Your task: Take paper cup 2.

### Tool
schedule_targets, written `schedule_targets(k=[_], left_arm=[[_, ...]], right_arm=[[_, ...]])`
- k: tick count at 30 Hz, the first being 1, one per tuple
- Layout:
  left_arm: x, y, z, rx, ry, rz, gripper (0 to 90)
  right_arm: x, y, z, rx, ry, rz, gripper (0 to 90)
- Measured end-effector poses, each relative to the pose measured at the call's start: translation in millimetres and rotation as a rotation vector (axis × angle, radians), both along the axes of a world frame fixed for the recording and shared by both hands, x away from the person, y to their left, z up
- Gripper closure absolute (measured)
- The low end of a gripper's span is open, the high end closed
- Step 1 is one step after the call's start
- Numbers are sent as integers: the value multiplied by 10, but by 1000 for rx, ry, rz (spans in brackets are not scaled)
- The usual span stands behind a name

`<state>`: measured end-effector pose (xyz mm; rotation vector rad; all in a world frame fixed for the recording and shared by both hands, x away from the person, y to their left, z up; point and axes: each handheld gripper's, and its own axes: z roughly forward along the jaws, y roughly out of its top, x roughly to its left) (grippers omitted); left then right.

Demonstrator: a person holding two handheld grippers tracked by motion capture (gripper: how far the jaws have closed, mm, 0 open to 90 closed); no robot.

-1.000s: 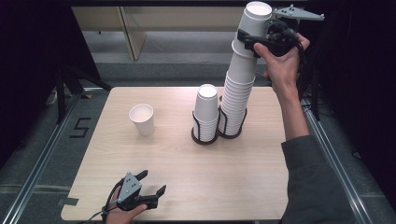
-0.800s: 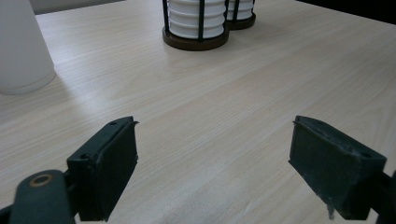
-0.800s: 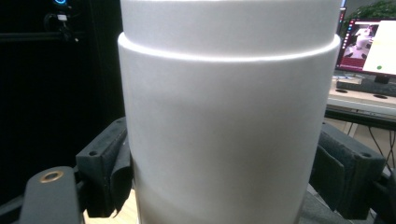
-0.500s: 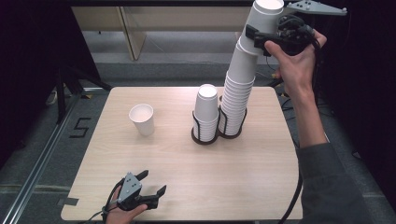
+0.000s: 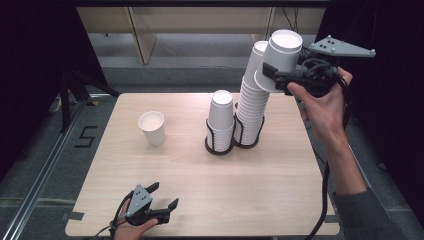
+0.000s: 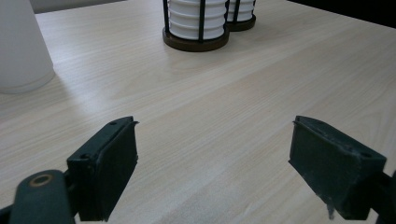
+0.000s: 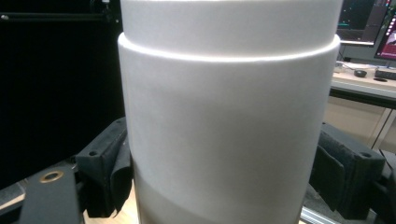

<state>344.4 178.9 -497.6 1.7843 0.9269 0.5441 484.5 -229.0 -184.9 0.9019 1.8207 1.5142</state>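
The right claw (image 5: 280,75) is clamped on a white paper cup (image 5: 281,55), held upside down in the air just beside the top of the tall cup stack (image 5: 252,102); in the right gripper view the pads press both sides of the cup's wall (image 7: 229,135). The tall stack stands in a black wire holder (image 5: 247,137) and leans toward the held cup, with a shorter stack (image 5: 221,117) in the twin holder beside it.

The main risk, as it looks, is a sideways knock: if the cup or claw brushes the leaning stack, it could tip out of the holder. A hard squeeze could also crumple the thin wall.

The left claw (image 5: 159,200) rests low over the bench (image 5: 280,185), jaws apart and empty, well clear of the single upright cup (image 5: 152,127).
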Motion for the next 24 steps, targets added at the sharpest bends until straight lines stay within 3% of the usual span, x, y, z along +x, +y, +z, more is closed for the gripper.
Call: schedule_targets(k=[6, 11, 18, 21, 22, 24], left_arm=[[-2, 3, 3, 2, -2, 2, 147], [5, -3, 1, -3, -8, -2, 147], [7, 2, -2, 2, -7, 2, 147], [11, 2, 0, 1, -8, 0, 146], [13, 0, -4, -4, -9, 1, 147], [12, -2, -6, -1, -6, -1, 147]], right_arm=[[-212, 68, -140, -3, -13, 47, 179], [-340, 165, -329, 7, 14, 102, 179], [-441, 293, -654, 26, 39, 161, 179], [-459, 336, -802, 27, 52, 173, 179], [-473, 345, -846, 33, 76, 177, 179], [-479, 361, -945, 20, 71, 178, 179]])
